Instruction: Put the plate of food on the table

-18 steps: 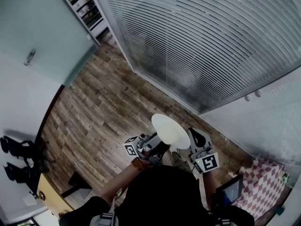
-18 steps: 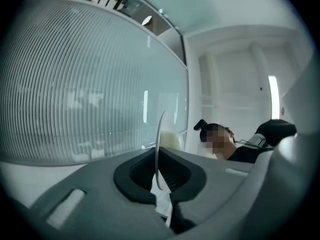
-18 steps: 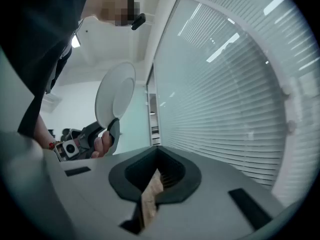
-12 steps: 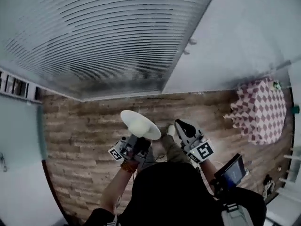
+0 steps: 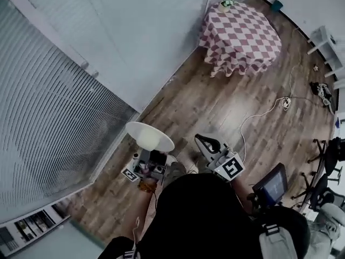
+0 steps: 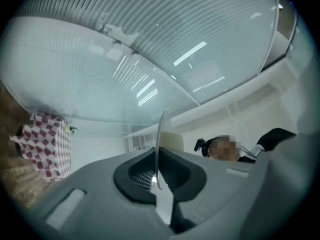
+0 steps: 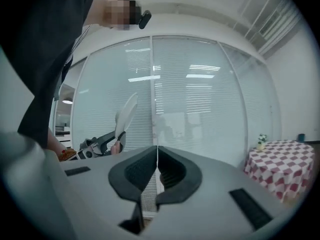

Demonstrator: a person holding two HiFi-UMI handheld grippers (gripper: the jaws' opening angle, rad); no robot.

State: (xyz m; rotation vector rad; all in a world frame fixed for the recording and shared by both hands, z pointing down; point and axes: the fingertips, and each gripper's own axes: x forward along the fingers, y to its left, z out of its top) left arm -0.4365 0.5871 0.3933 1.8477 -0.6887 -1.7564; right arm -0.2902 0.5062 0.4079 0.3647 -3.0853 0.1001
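A white plate (image 5: 149,136) hangs over the wooden floor in front of the person, held by its near rim in my left gripper (image 5: 152,153). In the left gripper view the plate (image 6: 161,134) stands edge-on between the jaws, and the left gripper (image 6: 159,171) is shut on it. No food shows on its white face from above. My right gripper (image 5: 199,140) is just right of the plate, and in its own view the right gripper (image 7: 157,165) is shut with nothing in it. The table (image 5: 241,34) with a red-and-white checked cloth stands far ahead to the right.
A small flower pot (image 5: 226,4) stands on the table's far corner. A frosted glass wall with blinds (image 5: 64,107) runs along the left. A white cable (image 5: 267,111) lies on the floor. A dark screen (image 5: 272,186) and office chairs (image 5: 326,171) are at the right.
The head view has swung round: the checked table went from the lower right edge to the top of the picture. The plate stays in the left gripper; both grippers keep their places.
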